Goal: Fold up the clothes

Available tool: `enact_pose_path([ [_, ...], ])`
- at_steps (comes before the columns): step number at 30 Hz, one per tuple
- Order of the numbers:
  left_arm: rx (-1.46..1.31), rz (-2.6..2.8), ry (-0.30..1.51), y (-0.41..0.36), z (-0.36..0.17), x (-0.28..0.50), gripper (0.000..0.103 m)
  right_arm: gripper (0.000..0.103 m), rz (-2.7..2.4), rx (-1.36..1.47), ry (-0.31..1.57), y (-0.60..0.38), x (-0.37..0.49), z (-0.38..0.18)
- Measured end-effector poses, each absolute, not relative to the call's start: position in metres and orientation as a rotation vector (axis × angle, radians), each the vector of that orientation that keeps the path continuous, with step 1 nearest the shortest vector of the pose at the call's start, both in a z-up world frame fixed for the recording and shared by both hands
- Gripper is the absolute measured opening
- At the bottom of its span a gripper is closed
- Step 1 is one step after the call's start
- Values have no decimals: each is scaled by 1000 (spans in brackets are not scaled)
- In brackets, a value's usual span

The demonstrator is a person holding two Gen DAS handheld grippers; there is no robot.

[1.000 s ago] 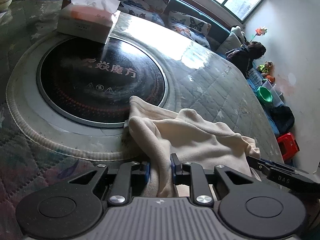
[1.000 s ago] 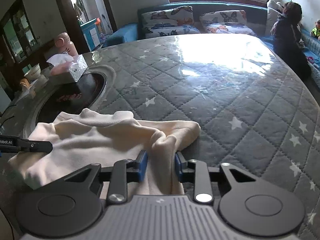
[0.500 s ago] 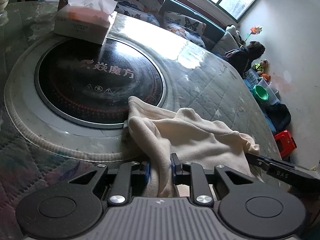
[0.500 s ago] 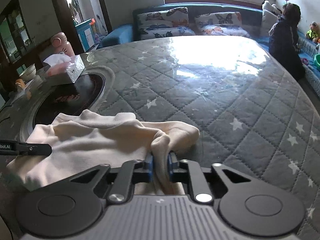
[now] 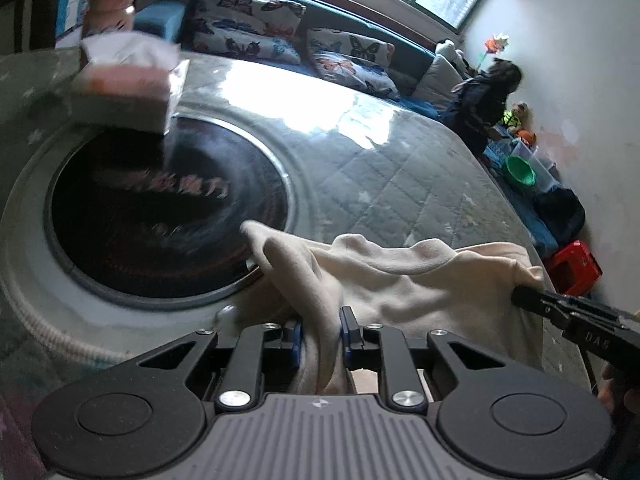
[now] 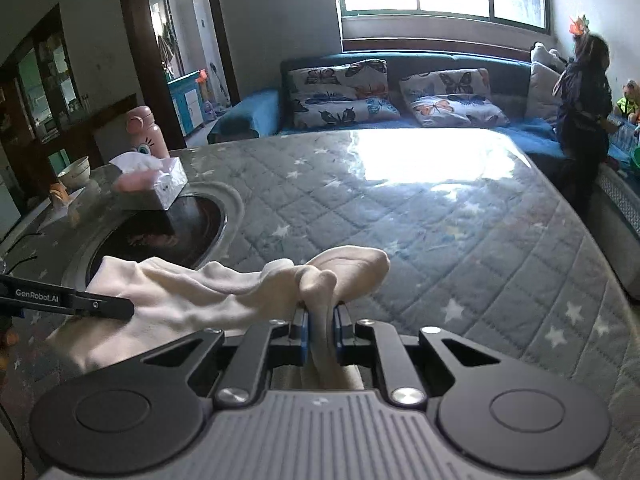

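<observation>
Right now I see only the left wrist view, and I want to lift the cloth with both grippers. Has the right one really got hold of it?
Observer: Yes. The right gripper is shut on a bunched fold of the cloth, and a rounded lobe sticks up past the pads.
Operator: What lies ahead of it?
Observer: Only the starred quilt, running toward the sofa side.
Operator: Anything past the tissue box that I can't see?
Observer: A white bowl stands left of the tissue box, near the table's edge.
</observation>
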State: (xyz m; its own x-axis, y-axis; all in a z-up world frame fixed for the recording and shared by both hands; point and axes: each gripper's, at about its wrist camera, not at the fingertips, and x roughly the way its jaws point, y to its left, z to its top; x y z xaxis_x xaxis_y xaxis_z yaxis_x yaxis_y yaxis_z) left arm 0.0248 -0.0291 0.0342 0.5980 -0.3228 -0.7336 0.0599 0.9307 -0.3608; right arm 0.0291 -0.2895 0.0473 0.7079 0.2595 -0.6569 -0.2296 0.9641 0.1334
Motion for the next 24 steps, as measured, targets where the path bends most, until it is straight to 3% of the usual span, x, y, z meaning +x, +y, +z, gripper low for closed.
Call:
enact_pose_path([
  [11, -305, -246, 853, -76, 52, 64, 10, 11, 189, 41, 713, -344, 56, 57],
  [13, -320, -230, 856, -73, 49, 62, 15, 11, 182, 41, 733, -349, 61, 49],
  [17, -358, -200, 858, -62, 42, 56, 40, 12, 165, 30, 772, -355, 65, 30],
  [19, -360, -182, 874, -56, 35, 53, 40, 18, 121, -18, 765, -351, 61, 26],
  [22, -372, -154, 890, -45, 29, 51, 48, 21, 141, -78, 741, -338, 47, 31],
  [24, -379, -143, 892, -41, 27, 50, 53, 28, 199, -127, 725, -323, 37, 40],
])
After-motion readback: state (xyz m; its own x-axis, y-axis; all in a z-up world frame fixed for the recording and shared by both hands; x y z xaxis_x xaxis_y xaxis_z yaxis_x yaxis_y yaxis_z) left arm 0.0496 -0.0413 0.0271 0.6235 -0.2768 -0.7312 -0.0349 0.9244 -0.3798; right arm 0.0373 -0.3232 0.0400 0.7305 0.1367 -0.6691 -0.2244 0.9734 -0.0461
